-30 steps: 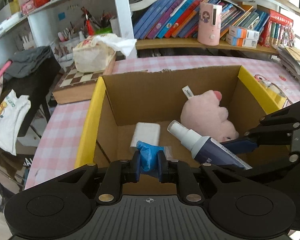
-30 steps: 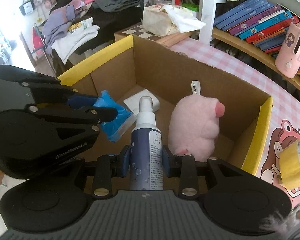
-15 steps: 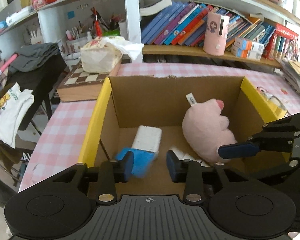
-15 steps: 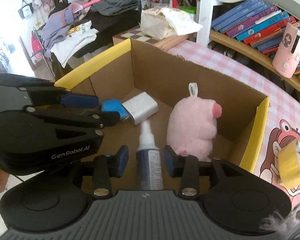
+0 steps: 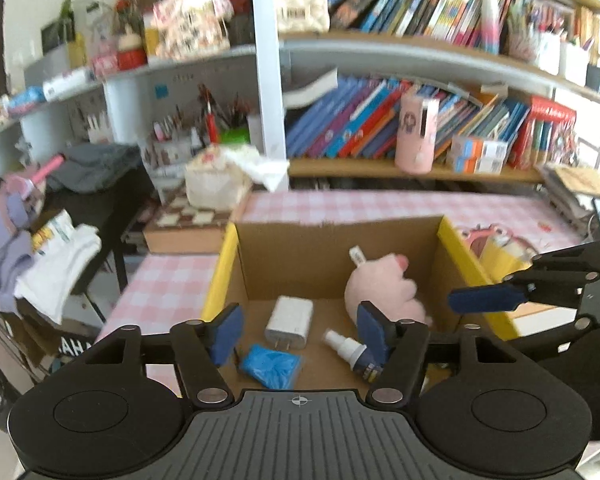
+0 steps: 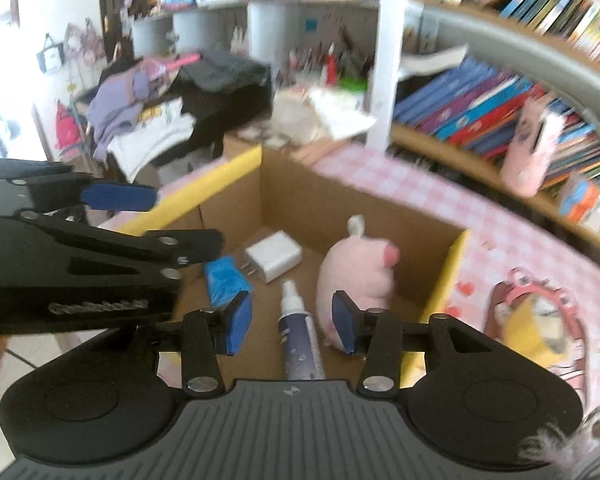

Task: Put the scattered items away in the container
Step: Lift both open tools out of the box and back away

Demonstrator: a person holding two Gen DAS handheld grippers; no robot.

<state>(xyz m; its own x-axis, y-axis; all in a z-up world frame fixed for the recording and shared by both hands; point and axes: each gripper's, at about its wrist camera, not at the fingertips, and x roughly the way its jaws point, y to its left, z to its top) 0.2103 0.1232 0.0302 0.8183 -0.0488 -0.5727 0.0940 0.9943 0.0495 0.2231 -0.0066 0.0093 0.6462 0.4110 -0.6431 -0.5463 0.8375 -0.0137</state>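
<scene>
- Step: drop-off looks done for this round. Both sets of jaws gape wide w/ nothing between them, held above the cardboard box.
- Left gripper: jaws spread, empty. Blue packet lies on the box floor just below and between the jaws, nearer the left pad, not touching either. White charger sits just beyond the packet, prongs toward it, also between the jaws' line.
- Right gripper: jaws spread, empty. Spray bottle lies flat on the box floor right between the jaws, nozzle pointing away, clear of both pads.
- Pink plush: inside the box, just past the right pad of the right gripper, against the far-right side; upright-ish, tag on top.
- Left gripper also shows in the right wrist view, off to the left of the right jaws, above the box's yellow rim.
- Left to do, my guess: yellow tape roll lies on the checked desk outside the box, right of the right jaws. That's prob. the next pick.
- Next move calls for: lift the right gripper clear of the box wall, swing right, jaws kept wide, straddle the roll's rim, then close.
- Views are motion-blurred; can't tell if other strays lie outside the frame.
</scene>
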